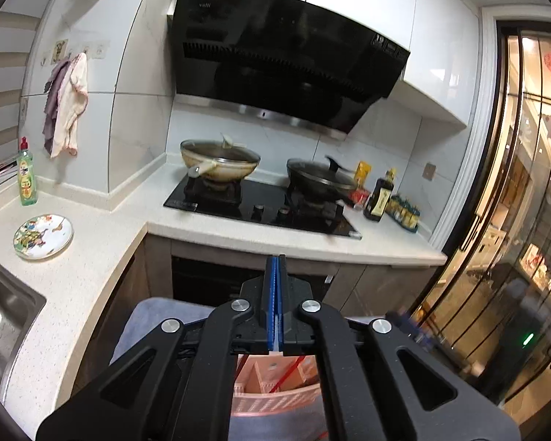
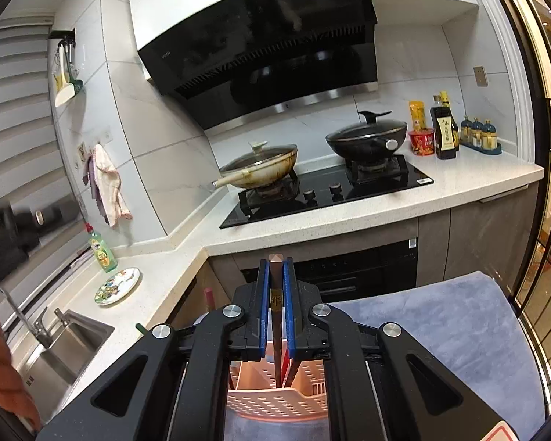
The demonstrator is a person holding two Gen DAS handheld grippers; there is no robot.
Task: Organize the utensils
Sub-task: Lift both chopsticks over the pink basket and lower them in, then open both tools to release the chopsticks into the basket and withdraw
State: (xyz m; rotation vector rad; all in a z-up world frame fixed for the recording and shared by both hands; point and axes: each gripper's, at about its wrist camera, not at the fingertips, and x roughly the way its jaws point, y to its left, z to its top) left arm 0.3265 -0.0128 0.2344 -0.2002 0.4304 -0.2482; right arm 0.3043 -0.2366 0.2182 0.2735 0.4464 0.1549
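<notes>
My right gripper (image 2: 276, 262) is shut on a dark brown chopstick (image 2: 275, 305) that stands upright between the blue pads. Its lower end reaches down into a pink slotted utensil basket (image 2: 275, 402) right below the jaws, beside another dark stick and a red one. The basket stands on a blue-grey cloth (image 2: 440, 330). My left gripper (image 1: 275, 261) is shut, its blue pads pressed together with nothing between them. It hovers above the same pink basket (image 1: 275, 393), where a red stick (image 1: 286, 375) leans inside.
An L-shaped white counter (image 2: 349, 217) carries a black hob with a cream wok (image 2: 260, 169) and a black wok (image 2: 367, 139), sauce bottles at the far right, a patterned plate (image 2: 117, 286), a green soap bottle and a steel sink (image 2: 66, 349). Glass doors at the right.
</notes>
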